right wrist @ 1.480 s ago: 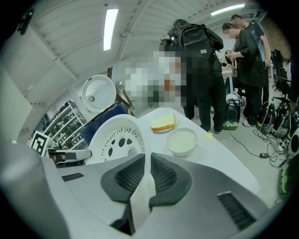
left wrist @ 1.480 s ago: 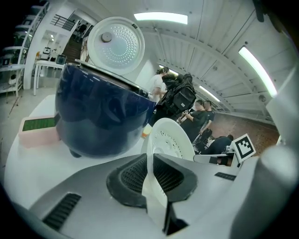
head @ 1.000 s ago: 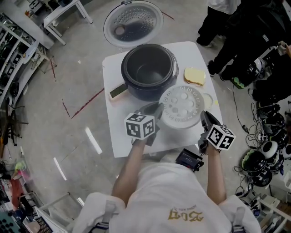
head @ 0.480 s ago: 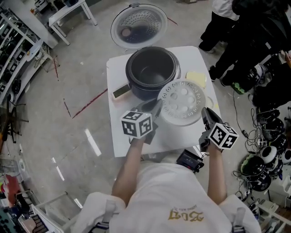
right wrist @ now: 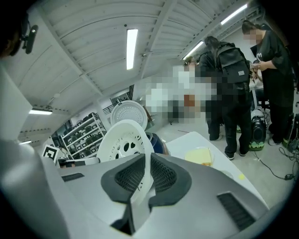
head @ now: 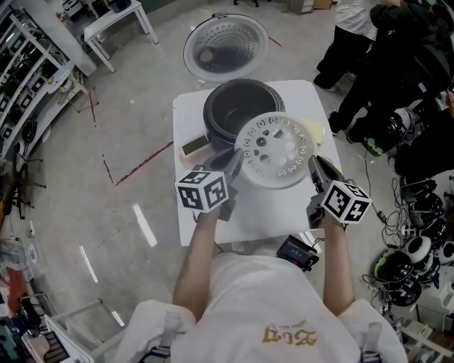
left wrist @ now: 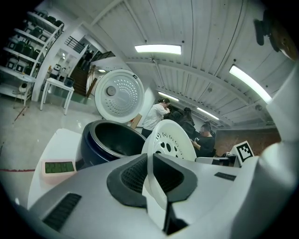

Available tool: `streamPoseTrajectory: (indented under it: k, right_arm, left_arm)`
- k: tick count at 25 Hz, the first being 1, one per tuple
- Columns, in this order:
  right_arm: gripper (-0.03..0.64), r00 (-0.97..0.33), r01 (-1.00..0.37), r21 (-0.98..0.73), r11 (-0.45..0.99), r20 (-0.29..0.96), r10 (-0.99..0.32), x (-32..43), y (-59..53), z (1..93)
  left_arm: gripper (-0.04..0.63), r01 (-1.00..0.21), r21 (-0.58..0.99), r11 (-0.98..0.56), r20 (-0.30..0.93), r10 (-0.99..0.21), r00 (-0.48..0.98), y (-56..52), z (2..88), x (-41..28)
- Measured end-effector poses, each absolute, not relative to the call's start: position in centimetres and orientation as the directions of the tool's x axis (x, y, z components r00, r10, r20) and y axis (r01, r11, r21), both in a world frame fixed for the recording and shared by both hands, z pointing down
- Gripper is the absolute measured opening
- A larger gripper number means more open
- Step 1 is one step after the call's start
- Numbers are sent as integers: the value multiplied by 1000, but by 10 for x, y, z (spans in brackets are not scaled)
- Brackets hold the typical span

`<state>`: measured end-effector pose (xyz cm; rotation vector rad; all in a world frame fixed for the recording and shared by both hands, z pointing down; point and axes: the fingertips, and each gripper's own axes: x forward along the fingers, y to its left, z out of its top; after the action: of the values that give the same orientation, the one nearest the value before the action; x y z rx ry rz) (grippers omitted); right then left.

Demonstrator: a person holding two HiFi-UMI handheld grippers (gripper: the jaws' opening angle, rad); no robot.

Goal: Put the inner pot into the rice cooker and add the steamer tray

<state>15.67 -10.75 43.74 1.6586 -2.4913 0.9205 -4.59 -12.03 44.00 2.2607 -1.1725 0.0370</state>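
Note:
The white round steamer tray [head: 273, 149] with several holes hangs above the table, just in front of the dark rice cooker [head: 241, 110]. My left gripper [head: 233, 169] is shut on the tray's left rim and my right gripper [head: 316, 169] is shut on its right rim. In the left gripper view the tray [left wrist: 170, 144] runs up from between the pads, with the cooker [left wrist: 110, 142] behind it at the left. The right gripper view shows the tray [right wrist: 125, 137] pinched the same way. The dark inner pot [head: 237, 117] sits inside the cooker, whose lid [head: 225, 41] stands open at the back.
A small white table [head: 191, 220] carries the cooker and a yellow sponge [head: 313, 130] at the right. A white bench [head: 117, 18] stands on the floor at the far left. People stand at the upper right, cables and gear [head: 404, 248] lie on the floor at the right.
Both grippers have lifted the steamer tray off the table and carried it toward the cooker. It now overlaps the cooker's front rim in the head view.

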Motion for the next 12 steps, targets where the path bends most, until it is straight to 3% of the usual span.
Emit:
streamPoseTrajectory:
  k: [12]
  right_arm:
    - [46, -514, -809, -453, 375, 236, -824, 109, -149, 391]
  left_arm:
    - [54, -788, 480, -386, 214, -819, 532, -146, 404, -96]
